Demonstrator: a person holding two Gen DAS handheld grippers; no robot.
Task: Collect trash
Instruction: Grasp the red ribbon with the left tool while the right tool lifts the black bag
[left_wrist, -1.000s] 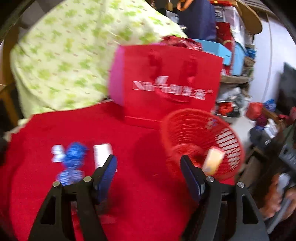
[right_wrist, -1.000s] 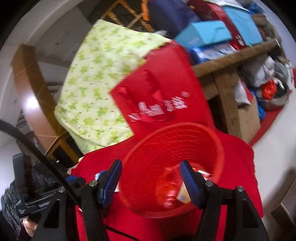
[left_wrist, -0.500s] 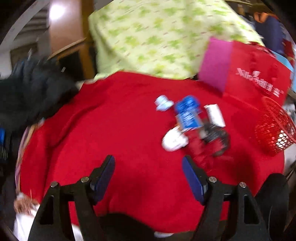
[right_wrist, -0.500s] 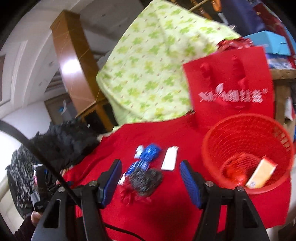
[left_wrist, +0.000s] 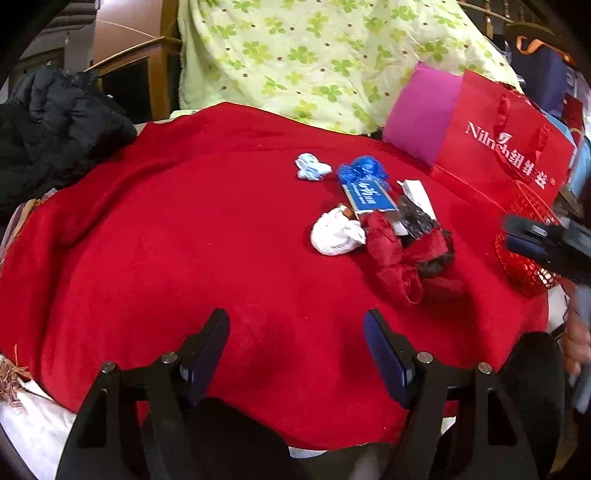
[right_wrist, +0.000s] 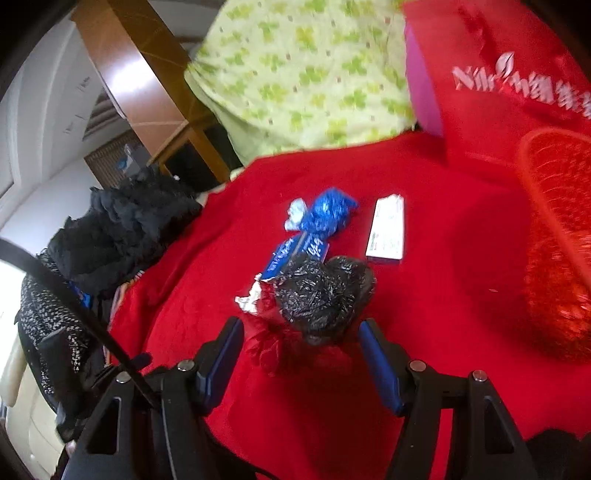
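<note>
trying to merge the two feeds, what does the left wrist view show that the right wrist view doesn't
Only the left wrist view shows the white wad whole, the pale blue scrap clearly, and the right gripper entering beside the red basket.

Only the right wrist view shows the black crumpled bag close up, just ahead of its open fingers.

Both show the blue wrapper, white box and red gift bag.

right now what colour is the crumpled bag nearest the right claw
Black crumpled bag, clearest in the right wrist view.
</note>
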